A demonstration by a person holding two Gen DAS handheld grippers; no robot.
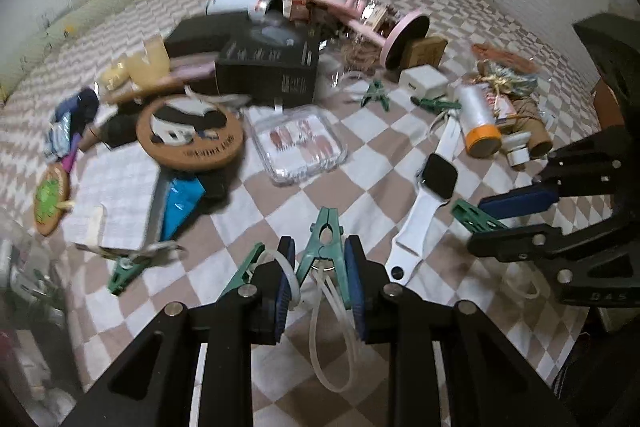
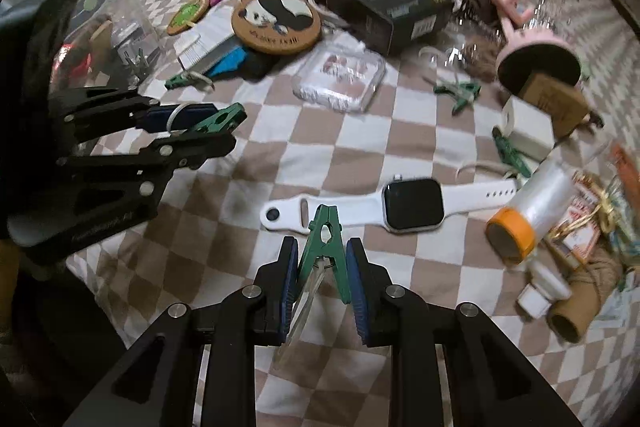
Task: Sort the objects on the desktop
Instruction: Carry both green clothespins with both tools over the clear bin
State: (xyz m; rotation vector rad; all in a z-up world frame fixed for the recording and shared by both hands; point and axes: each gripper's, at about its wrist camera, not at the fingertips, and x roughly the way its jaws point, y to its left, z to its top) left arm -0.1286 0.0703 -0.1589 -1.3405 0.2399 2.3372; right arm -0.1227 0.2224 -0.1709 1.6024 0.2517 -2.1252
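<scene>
We see two hand-held grippers over a bed covered in a soft checkered blanket (image 1: 280, 211) of tan and white squares. The left hand-held gripper (image 1: 320, 279) is clamped by its ribbed blue pads on a green plastic clip (image 1: 325, 239), peg-shaped with a pointed nose, from which a translucent looped cord (image 1: 332, 339) hangs. The right hand-held gripper (image 2: 322, 279) is pressed in the same way on a second green clip (image 2: 325, 239), with a clear flat strip dangling beneath it. Both clips are held clear of the blanket near its front edge.

On the blanket just beyond lies a smartwatch (image 2: 412, 205) with a glossy dark square face and a smooth white rubbery strap. Further in sits a clear hard plastic case (image 1: 298, 143) of press-on nails, a round cork coaster (image 1: 190, 133) printed with a panda, and a matte black cardboard box (image 1: 268, 67). Toward the right edge lies a cylindrical roll of film (image 1: 478, 119) with an orange end. More green clips (image 1: 376, 93) lie scattered nearby.
</scene>
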